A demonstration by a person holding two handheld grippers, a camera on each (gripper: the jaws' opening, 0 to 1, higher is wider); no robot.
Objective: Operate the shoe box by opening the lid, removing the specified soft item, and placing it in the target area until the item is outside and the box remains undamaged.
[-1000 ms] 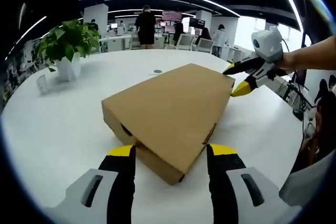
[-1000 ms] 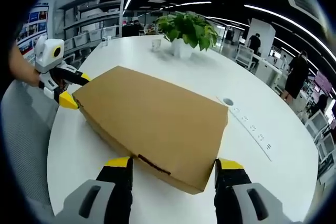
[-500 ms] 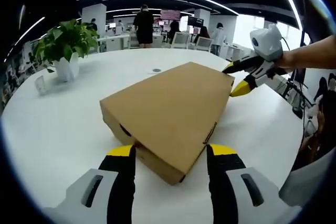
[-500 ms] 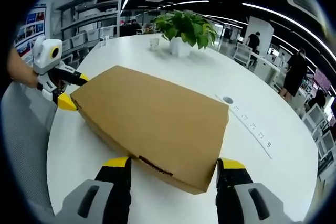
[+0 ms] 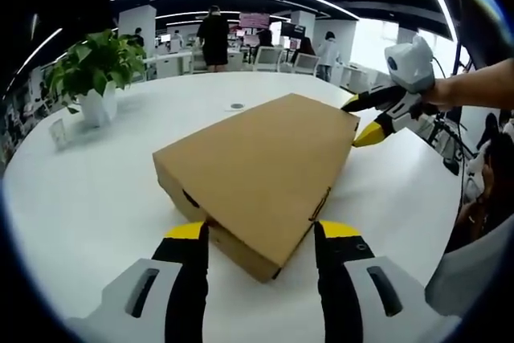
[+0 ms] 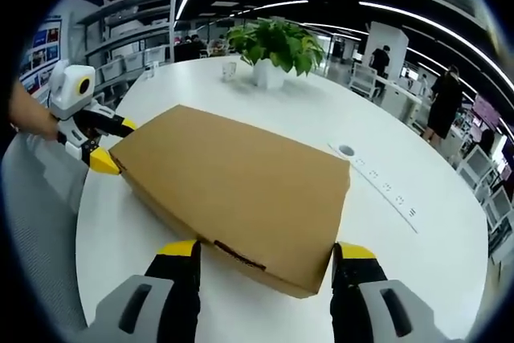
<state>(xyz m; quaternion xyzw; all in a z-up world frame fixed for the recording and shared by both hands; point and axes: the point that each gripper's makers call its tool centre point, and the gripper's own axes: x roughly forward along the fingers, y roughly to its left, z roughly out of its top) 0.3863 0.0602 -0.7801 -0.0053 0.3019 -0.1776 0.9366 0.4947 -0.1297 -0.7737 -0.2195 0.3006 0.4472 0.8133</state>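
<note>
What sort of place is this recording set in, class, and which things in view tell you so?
Most likely an open-plan office. A large round white table holds a closed cardboard shoe box and a potted plant; behind it stand desks with monitors and people, and shelving lines one side.

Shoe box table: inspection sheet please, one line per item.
Surface: white round table, bare around the box.
Job's things: cardboard shoe box, lid shut; the soft item is not visible.
Clutter: potted plant; small clear stand beside it.
Grippers: left gripper open astride one box corner; right gripper open astride the opposite corner.
Cables: nothing seen; a power strip is set in the table.
Surroundings: open office, shelving, people standing far off.
</note>
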